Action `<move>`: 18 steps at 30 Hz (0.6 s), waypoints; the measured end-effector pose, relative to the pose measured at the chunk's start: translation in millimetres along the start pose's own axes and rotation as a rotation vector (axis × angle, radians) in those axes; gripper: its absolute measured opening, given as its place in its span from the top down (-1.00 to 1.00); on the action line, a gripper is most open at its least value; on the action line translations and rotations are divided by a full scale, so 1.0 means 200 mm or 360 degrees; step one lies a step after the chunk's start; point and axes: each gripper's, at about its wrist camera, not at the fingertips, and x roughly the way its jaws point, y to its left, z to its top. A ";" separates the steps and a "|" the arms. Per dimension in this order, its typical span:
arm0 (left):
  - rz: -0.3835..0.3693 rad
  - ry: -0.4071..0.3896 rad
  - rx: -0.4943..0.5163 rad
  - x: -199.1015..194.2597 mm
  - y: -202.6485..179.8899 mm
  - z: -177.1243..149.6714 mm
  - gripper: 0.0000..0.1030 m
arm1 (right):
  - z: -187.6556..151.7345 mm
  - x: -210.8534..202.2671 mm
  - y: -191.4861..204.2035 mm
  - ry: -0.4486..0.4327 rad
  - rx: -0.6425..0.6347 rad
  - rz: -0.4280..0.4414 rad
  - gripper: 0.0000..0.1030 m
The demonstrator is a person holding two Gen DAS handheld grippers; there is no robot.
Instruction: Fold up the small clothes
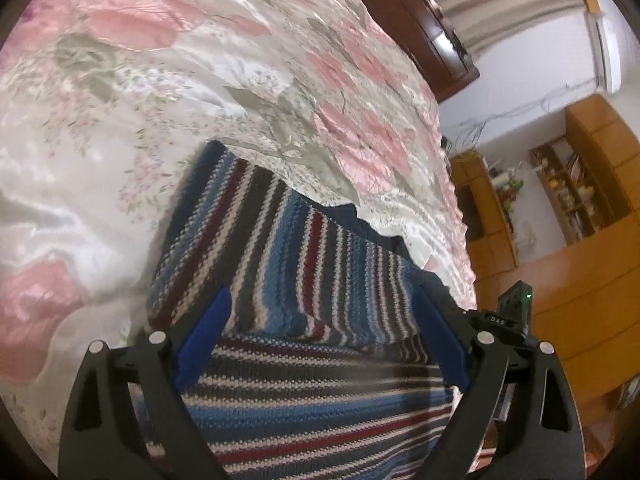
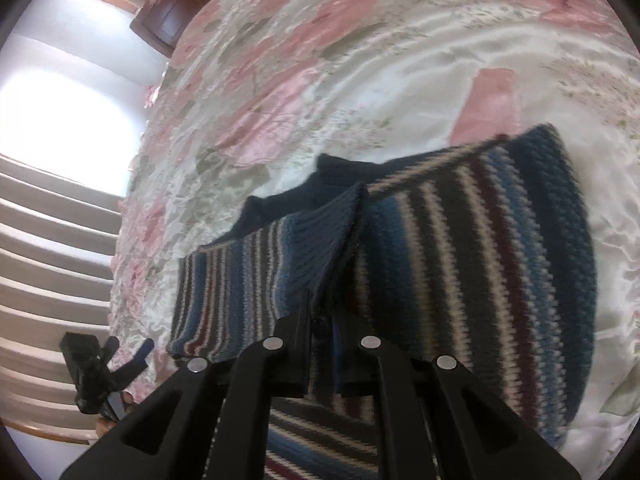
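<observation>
striped sweater (image 1: pixel 288 248) is lying on the floral bed (image 1: pixel 140 100). left claw (image 1: pixel 320 320) is hovering spread apart over it; only the right view is showing right claw (image 2: pixel 322 316) pinching its folded sleeve.

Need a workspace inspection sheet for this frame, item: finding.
Surface: bed with floral satin bedspread, wrinkled.
Job's things: striped knit sweater, partly folded, a sleeve laid over the body.
Clutter: nothing seen on the bed.
Grippers: left hand-held gripper open above the sweater; right hand-held gripper shut on a sweater fold.
Cables: loose wires on the far wall.
Surroundings: wooden shelving, dark headboard, curtains.
</observation>
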 end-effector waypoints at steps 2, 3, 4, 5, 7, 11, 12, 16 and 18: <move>0.0013 0.0048 -0.0003 0.06 0.01 0.01 -0.76 | -0.01 0.00 -0.05 -0.0001 0.0030 -0.0005 0.84; 0.0022 0.0081 -0.0011 0.09 0.02 0.01 -0.76 | -0.01 0.00 -0.08 -0.0002 0.0046 -0.0012 0.84; 0.0035 0.0108 -0.0022 0.12 0.03 0.00 -0.76 | -0.01 0.01 -0.11 0.0000 0.0061 -0.0017 0.84; 0.0052 0.0130 -0.0024 0.15 0.04 -0.01 -0.76 | -0.02 0.02 -0.13 0.0011 0.0083 -0.0025 0.83; 0.0083 0.0179 -0.0027 0.20 0.06 -0.03 -0.76 | -0.03 0.07 -0.21 0.0068 0.0154 -0.0026 0.68; 0.0113 0.0231 0.0007 0.24 0.09 -0.06 -0.77 | -0.01 0.03 -0.28 -0.0019 0.0266 0.0067 0.21; 0.0116 0.0232 0.0016 0.25 0.09 -0.07 -0.77 | 0.01 0.02 -0.28 -0.0044 0.0289 0.0090 0.16; 0.0118 0.0242 0.0006 0.25 0.10 -0.07 -0.78 | 0.07 0.10 -0.25 -0.0009 0.0282 0.0035 0.09; 0.0120 0.0247 0.0000 0.25 0.11 -0.07 -0.78 | 0.09 0.13 -0.23 0.0000 0.0255 -0.0023 0.28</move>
